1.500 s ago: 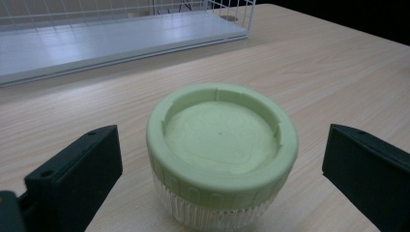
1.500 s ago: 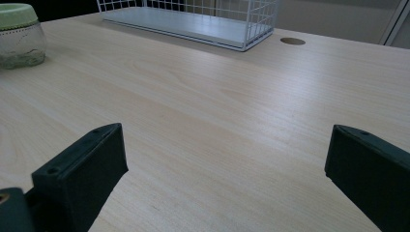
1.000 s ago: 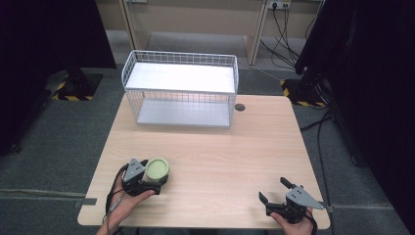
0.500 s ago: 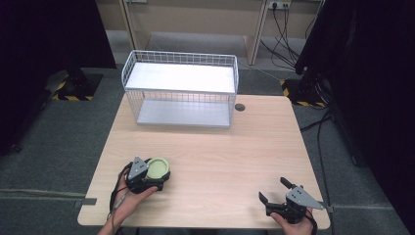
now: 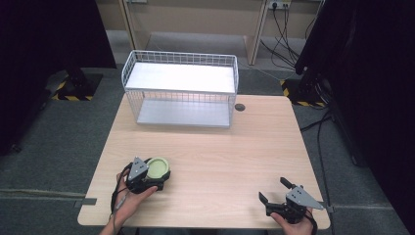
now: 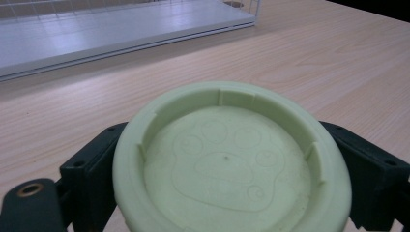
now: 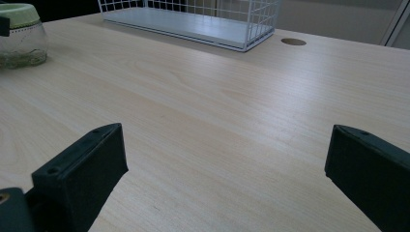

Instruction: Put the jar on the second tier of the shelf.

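Jaws of the left gripper (image 5: 152, 172) are closed on the green-lidded jar (image 6: 232, 159), right gripper (image 5: 276, 192) held wide open and empty; grasping is judged done, so a lift toward the wire basket (image 5: 182, 88) is called for.

The round pale green plastic lid (image 6: 232, 164) carries a faint paw-print outline pressed into its top, the same green as the rest. It caps a clear glass jar (image 7: 21, 46) with greenish contents low inside. The two-jaw left gripper (image 5: 147, 174) and two-jaw right gripper (image 5: 281, 193) are black, each topped by a grey three-cornered plate. The wooden table (image 5: 220, 152) is light beige with fine darker grain. At its far side, the white wire basket (image 5: 181, 88) shows a square grid pattern.
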